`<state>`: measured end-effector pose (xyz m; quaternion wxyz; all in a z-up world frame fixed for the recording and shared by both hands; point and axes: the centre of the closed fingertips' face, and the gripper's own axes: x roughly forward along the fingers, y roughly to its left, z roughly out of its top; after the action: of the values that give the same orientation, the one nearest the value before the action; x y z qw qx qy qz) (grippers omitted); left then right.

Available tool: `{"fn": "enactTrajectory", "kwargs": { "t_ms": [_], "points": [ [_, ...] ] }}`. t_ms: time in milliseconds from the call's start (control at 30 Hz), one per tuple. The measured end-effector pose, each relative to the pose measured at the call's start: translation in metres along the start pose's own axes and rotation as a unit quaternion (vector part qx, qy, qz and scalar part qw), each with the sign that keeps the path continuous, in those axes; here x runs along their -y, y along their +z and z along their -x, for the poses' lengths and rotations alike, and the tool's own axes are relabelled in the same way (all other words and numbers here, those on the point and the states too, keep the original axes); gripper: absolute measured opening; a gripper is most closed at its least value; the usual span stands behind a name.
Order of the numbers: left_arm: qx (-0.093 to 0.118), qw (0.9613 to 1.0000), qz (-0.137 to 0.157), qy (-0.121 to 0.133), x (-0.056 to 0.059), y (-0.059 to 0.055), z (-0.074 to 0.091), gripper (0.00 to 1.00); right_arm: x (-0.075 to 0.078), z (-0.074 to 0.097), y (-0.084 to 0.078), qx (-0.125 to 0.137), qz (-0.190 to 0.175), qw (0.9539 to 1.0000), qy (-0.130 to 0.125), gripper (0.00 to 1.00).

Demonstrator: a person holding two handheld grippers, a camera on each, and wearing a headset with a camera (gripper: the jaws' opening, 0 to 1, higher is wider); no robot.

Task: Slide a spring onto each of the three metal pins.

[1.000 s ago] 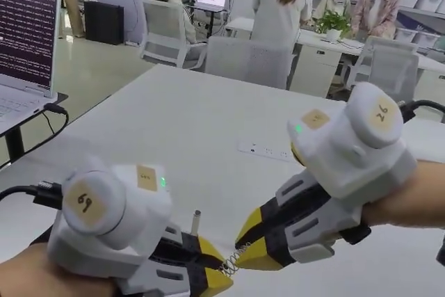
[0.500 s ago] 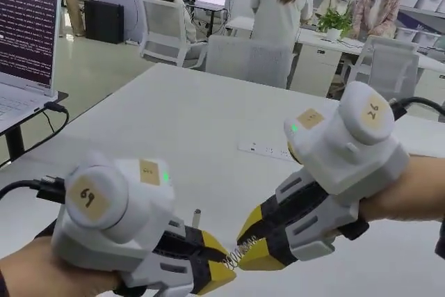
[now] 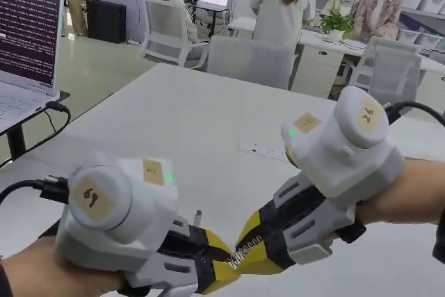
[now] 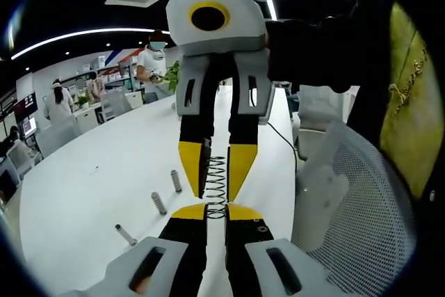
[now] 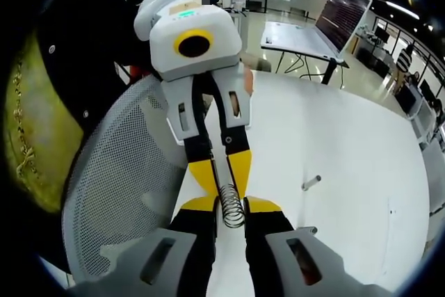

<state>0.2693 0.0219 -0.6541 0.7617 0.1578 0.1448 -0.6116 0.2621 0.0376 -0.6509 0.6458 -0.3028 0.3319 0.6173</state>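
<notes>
Two grippers, the left gripper (image 4: 224,211) and the right gripper (image 5: 229,206), meet tip to tip over the white bench (image 4: 90,172) with one spring (image 4: 216,184) between them.
The left gripper's jaws are pressed together on one end of the spring. The right gripper's jaws pinch the coils from either side at the other end. Three metal pins (image 4: 159,203) stand upright in a row on the bench, apart from the spring, one just beyond the left gripper.
</notes>
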Motion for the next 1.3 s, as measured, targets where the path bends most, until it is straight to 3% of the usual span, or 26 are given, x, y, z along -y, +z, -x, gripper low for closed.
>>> {"fn": "enactTrajectory", "kwargs": {
  "t_ms": [1300],
  "points": [
    [0.003,0.9999,-0.001,0.01,-0.0008,-0.0029,-0.0005,0.02,-0.001,-0.0039,-0.0016,-0.027,0.011,0.9996,0.005,0.08]
  ]
}}
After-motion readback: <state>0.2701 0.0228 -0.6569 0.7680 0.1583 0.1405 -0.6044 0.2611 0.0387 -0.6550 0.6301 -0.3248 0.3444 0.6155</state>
